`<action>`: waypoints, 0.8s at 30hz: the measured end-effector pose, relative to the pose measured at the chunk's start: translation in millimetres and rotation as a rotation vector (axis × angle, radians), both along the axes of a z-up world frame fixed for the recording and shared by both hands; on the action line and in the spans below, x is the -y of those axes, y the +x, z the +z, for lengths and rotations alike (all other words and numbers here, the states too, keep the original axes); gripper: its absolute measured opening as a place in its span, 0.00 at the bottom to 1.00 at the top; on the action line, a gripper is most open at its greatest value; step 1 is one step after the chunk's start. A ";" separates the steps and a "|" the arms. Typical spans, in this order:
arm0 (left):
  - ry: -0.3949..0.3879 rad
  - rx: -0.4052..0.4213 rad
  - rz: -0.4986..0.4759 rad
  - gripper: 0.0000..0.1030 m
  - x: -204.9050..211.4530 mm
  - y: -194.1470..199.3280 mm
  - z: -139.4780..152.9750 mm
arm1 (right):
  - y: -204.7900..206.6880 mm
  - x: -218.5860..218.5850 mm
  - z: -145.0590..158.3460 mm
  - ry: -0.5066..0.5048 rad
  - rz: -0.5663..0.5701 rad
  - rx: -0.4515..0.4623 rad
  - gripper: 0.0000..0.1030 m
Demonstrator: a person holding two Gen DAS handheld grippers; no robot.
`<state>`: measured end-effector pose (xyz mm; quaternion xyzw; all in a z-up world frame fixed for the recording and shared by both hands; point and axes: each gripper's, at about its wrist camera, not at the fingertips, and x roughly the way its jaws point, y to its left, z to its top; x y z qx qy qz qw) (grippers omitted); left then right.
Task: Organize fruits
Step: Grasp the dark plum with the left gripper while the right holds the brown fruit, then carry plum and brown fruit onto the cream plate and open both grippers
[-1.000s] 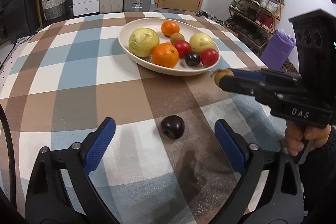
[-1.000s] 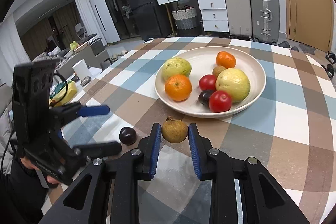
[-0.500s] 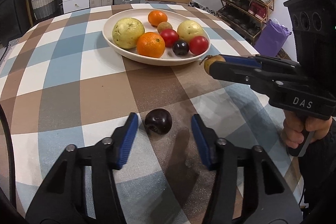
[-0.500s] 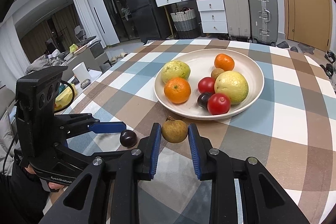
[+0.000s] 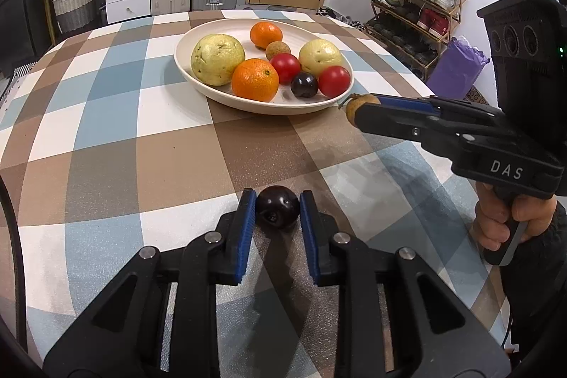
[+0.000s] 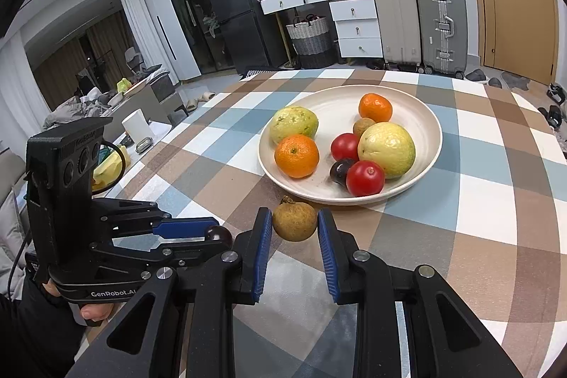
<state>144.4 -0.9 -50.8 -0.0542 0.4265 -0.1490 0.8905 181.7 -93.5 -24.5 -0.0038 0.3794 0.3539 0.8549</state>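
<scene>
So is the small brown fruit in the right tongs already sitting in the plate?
No, the brown fruit is clamped between the right tongs just outside the rim of the plate, over the checked cloth.

Two oranges [image 5: 255, 79] [image 5: 266, 34], two yellow-green guavas [image 5: 217, 58] [image 5: 320, 56] and two red tomatoes [image 5: 285, 67] [image 5: 334, 80] are sitting in one cream plate [image 5: 187, 66]. One dark plum [image 5: 304, 84] and one small brown fruit [image 5: 278, 50] are lying there too. Outside the plate, one more dark plum [image 5: 277, 206] and one more brown fruit [image 6: 295, 219] are showing. Two tongs [image 5: 277, 215] [image 6: 295, 232] are showing, one per hand.
</scene>
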 end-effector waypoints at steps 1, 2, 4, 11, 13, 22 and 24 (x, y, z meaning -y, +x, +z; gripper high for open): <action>-0.001 0.002 -0.001 0.22 -0.1 -0.3 0.3 | 0.3 0.5 0.4 0.001 0.000 0.000 0.27; -0.001 0.002 -0.001 0.22 -0.5 -0.1 0.4 | 0.6 0.5 0.2 0.003 0.000 -0.001 0.27; -0.002 0.003 -0.001 0.22 -0.1 -0.3 0.3 | 1.0 0.7 1.0 0.003 -0.001 0.001 0.27; -0.006 0.022 -0.004 0.22 -0.5 -1.7 2.7 | 1.2 2.0 1.3 0.009 -0.002 0.001 0.27; -0.006 0.027 0.000 0.22 -0.9 -2.1 3.8 | 0.7 3.3 2.2 0.013 -0.004 0.005 0.27; -0.035 0.077 0.052 0.22 -10.1 -2.5 11.7 | 0.4 18.9 13.8 0.083 -0.054 0.054 0.27; -0.048 0.093 0.066 0.22 -13.0 -3.0 14.8 | 1.2 24.7 17.7 0.105 -0.079 0.069 0.27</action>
